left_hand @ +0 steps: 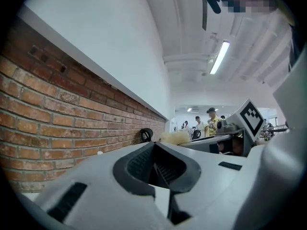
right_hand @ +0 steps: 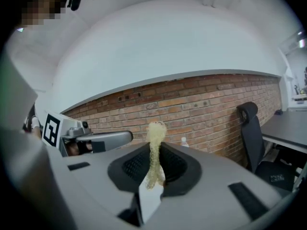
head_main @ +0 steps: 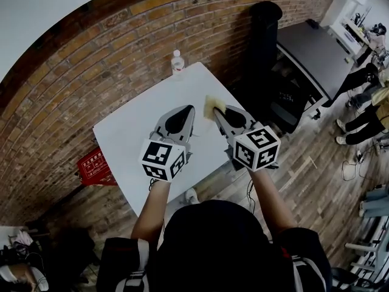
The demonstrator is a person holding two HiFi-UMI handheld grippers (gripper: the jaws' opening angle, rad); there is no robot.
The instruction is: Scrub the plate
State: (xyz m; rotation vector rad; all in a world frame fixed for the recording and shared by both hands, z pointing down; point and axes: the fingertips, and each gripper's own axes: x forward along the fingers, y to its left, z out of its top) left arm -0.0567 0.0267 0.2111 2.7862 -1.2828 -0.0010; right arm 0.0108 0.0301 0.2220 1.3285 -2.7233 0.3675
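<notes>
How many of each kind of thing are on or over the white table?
Tongs: 2 (left tongs, right tongs)
Scrubber: 1, pinched in the right tongs
Bottle: 1
Total: 4

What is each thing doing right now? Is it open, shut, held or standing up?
Left gripper: shut, nothing in it.
Right gripper: shut on the pale yellow mesh scrubber.
Pale yellow mesh scrubber: pinched, sticking out past the jaws.
Clear plastic bottle: upright, cap on, at the white table's far edge.
Black office chair: empty.
</notes>
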